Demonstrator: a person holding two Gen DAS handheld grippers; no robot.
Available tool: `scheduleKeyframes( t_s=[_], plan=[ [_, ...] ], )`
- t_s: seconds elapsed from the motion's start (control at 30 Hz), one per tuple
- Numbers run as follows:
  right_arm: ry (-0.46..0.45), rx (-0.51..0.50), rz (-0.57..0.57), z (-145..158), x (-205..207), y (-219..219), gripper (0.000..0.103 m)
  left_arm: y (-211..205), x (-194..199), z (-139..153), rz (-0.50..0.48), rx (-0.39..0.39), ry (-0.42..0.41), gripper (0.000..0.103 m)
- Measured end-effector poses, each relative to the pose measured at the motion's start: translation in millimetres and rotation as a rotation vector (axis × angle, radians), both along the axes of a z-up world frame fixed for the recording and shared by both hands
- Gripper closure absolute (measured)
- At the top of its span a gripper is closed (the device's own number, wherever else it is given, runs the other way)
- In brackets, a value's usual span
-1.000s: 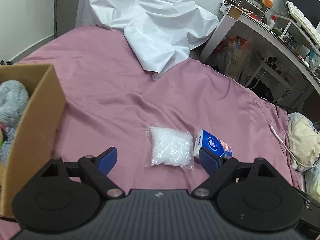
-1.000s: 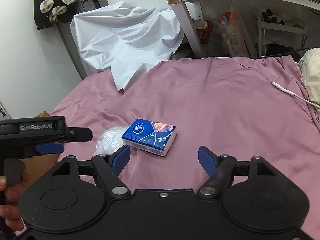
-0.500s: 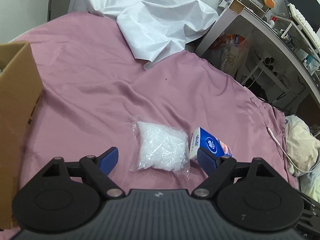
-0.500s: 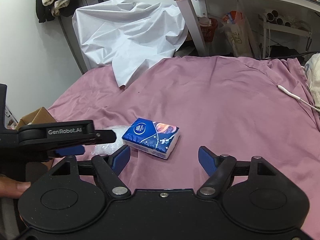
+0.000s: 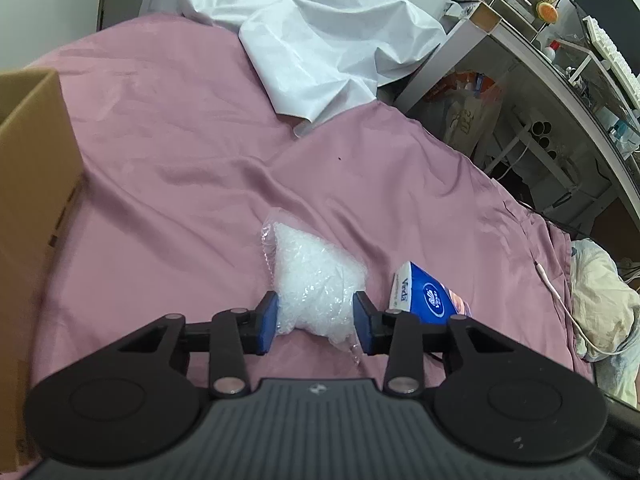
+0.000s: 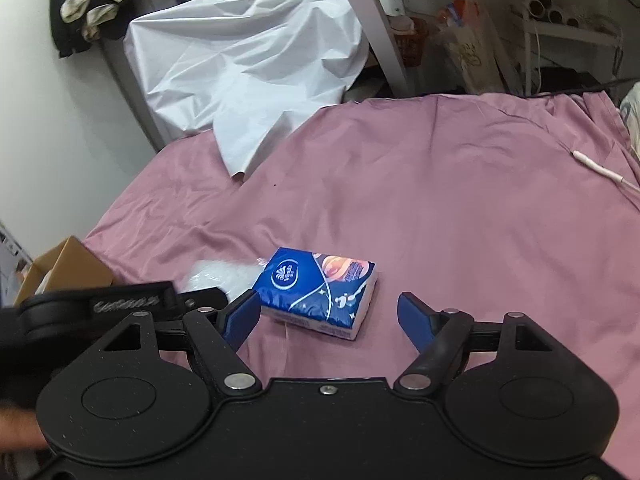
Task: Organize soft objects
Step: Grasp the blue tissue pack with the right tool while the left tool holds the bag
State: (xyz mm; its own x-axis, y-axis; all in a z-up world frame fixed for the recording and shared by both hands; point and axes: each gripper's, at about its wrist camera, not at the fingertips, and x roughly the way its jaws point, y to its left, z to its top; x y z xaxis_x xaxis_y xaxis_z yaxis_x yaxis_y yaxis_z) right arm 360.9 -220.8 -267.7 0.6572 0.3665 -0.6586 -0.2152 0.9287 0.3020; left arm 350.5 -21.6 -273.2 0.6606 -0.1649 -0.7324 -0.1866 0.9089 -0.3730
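Clear plastic bag (image 5: 316, 284) half hidden behind left gripper (image 6: 202, 300)

My blue-padded black fingers (image 5: 266, 322) are showing against a clear bag of white filling (image 5: 314, 284). The tissue pack (image 6: 316, 292) is showing deep blue with a white side, a white logo, stars and an orange patch. The bed sheet (image 6: 460, 220) is lying dusty pink, the crumpled cover (image 6: 240, 64) pale white, the cardboard box (image 5: 32, 168) plain brown.
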Motion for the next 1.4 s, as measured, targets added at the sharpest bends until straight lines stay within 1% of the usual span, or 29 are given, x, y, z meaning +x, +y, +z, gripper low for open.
scheduleKeyframes(
  t_s=[0.17, 0.27, 0.33, 0.47, 0.6, 0.67, 0.7, 0.73, 0.77, 0.8, 1.0, 1.13, 1.33, 1.4],
  plan=[
    [0.013, 0.015, -0.014, -2, 6, 7, 0.027, 9, -5, 5, 0.018, 0.017, -0.006, 0.066],
    [0.004, 0.009, -0.017, -1, 7, 16, 0.018, 15, -8, 10, 0.041, 0.030, -0.002, 0.067],
    [-0.005, 0.001, -0.016, 0, 8, 22, 0.010, 19, -11, 14, 0.051, 0.041, -0.004, 0.067],
    [0.010, 0.006, -0.016, -2, 13, 34, 0.007, 25, -16, 22, 0.066, 0.059, -0.009, 0.066],
    [0.007, -0.015, -0.038, -4, 15, 43, 0.006, 29, -22, 30, 0.078, 0.076, -0.004, 0.066],
    [0.016, -0.043, -0.056, -6, 17, 49, 0.009, 31, -25, 35, 0.084, 0.088, -0.004, 0.066],
    [0.023, -0.070, -0.067, -7, 19, 53, 0.018, 32, -27, 38, 0.087, 0.092, -0.003, 0.066],
    [0.026, -0.090, -0.075, -7, 19, 55, 0.033, 33, -29, 40, 0.090, 0.094, -0.003, 0.066],
    [0.028, -0.112, -0.080, -7, 19, 58, 0.033, 34, -30, 43, 0.091, 0.097, -0.005, 0.066],
    [0.029, -0.113, -0.081, -7, 18, 59, 0.033, 35, -33, 47, 0.091, 0.101, -0.009, 0.066],
    [0.031, -0.071, -0.090, 2, 6, 58, 0.034, 43, -45, 65, 0.095, 0.112, -0.041, 0.066],
    [0.012, -0.052, -0.085, 11, -5, 59, 0.034, 49, -53, 76, 0.105, 0.111, -0.056, 0.066],
    [-0.009, -0.009, -0.093, 32, -16, 56, 0.034, 53, -65, 95, 0.112, 0.122, -0.080, 0.066],
    [0.000, 0.016, -0.101, 39, -18, 54, 0.034, 56, -71, 104, 0.120, 0.122, -0.098, 0.066]
  ],
)
